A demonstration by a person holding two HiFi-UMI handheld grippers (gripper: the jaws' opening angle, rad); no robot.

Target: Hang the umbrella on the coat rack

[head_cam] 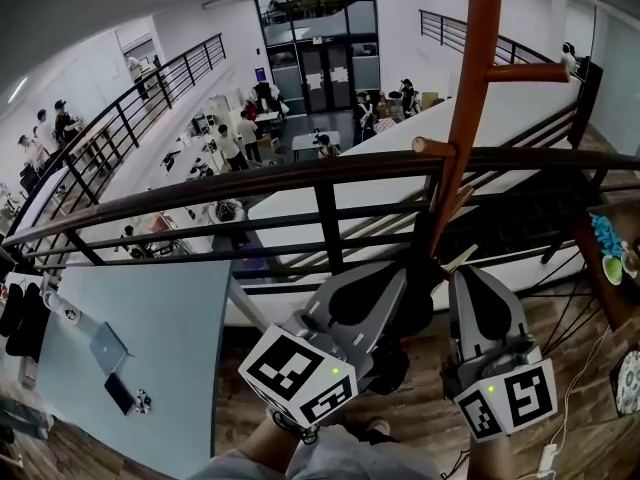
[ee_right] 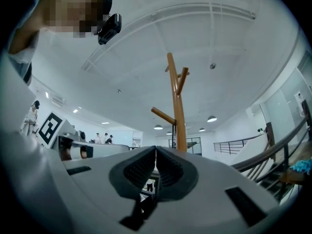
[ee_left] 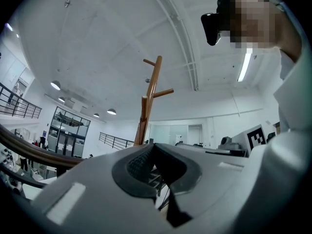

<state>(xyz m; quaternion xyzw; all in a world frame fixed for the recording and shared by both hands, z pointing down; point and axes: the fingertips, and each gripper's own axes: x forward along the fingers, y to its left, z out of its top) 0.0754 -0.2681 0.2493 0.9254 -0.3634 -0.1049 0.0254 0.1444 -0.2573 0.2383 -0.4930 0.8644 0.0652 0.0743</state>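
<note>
— Grippers nearest: how do the jaws stand?

— Clenched, both. The left gripper (ee_left: 154, 146) has its pads pressed tip to tip in its own view, and nothing shows caught between them. The right gripper (ee_right: 156, 149) leaves only a thin seam between its ribbed pads, with nothing in it either.

— And around them?

— In the head view the pair sit side by side, low in the picture, marker cubes turned toward the person. The person's grey-clad legs (head_cam: 320, 460) fill the bottom edge. A dark bulk (head_cam: 398, 364) lies between the two grippers; whether that is the umbrella cannot be told.

— What stands in the way?

— The coat rack (head_cam: 468, 88), just beyond the jaw tips. Its wooden pole rises from between the grippers and crosses in front of the dark railing (head_cam: 330, 168). A peg (head_cam: 525, 71) juts out to the right. Each gripper view looks up that same pole against the white ceiling.

— Farther off?

— A pale table (head_cam: 180, 328) sits at lower left, a laptop (head_cam: 108, 348) near its left edge. Wooden floor (head_cam: 425, 423) runs under the grippers. Past the railing, people (head_cam: 232, 146) stand among desks on the lower level, and glass doors (head_cam: 325, 68) close off the far wall.
</note>
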